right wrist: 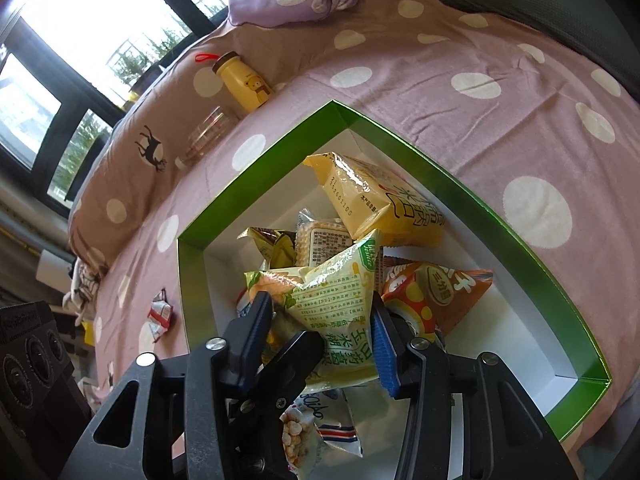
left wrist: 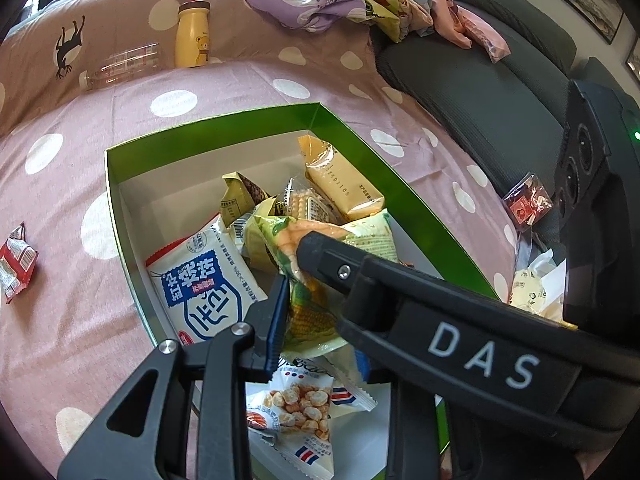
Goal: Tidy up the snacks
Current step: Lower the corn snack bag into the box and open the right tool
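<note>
Pink polka-dot bedding (right wrist: 440, 64) carries a green box (right wrist: 256, 184) of snacks. Nearest, both the right gripper (right wrist: 320, 322) and the left gripper (left wrist: 294, 276) pinch one pale green corn packet (right wrist: 340, 300) over the box; beyond it lies a yellow packet (right wrist: 360, 196), farther off a yellow bottle (left wrist: 192, 36)

Bed covered by a pink sheet with white polka dots (left wrist: 224, 80). Directly on it: centre of frame, an open green-walled cardboard box with a white floor (left wrist: 208, 136); upper left, a clear plastic bottle lying on its side (left wrist: 120, 66); left edge, a small red-and-white snack packet (left wrist: 16, 262); right, a small red-printed clear packet (left wrist: 528, 202).
</note>
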The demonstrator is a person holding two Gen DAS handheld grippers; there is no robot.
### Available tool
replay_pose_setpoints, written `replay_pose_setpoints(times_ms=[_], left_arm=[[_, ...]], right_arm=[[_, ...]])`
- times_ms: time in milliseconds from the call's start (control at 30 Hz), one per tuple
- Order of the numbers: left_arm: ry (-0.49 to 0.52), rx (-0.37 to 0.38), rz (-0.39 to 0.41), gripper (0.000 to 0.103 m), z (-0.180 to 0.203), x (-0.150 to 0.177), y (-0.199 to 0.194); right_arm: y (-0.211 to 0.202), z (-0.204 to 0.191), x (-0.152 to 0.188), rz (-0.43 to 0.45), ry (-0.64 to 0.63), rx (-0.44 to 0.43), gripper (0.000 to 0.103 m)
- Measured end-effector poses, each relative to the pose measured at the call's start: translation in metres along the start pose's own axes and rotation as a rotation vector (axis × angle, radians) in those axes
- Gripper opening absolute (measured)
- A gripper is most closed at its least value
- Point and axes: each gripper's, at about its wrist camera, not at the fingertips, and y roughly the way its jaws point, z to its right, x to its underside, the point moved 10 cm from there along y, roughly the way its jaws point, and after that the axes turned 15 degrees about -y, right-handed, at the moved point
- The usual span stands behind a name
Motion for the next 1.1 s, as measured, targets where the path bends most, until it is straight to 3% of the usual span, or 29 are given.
replay_pose_setpoints(times_ms=[100,633,733,833,933,1100], left_arm=[[0.008,-0.003,0.008,0.036,0.001,0.002,0.001],[0.002,0.001,0.03,0.037,0.002,0.002,0.0],[-0.005,-0.012,0.04,0.042,-0.001,0.001,-0.004],[-0.03,0.005,0.033,0.043,-0.005,0.001,-0.008],[-0.022,0.003,0.041,0.043,-0.007,0.001,-0.015],[-0.023,0.011,0.095,0.054,-0.014,-0.002,-0.04]], right_arm=[[0.0,-0.002,0.0,-0.001,-0.012,0.01,0.051],[0.0,-0.002,0.001,-0.003,-0.012,0.003,0.053],[0.001,-0.004,0.002,-0.008,-0.011,-0.014,0.054],[0.002,-0.008,0.003,-0.013,0.008,-0.068,0.062],[0.003,-0.011,0.002,-0.009,-0.008,-0.058,0.064],[0.002,-0.015,0.001,0.0,-0.03,-0.027,0.064]])
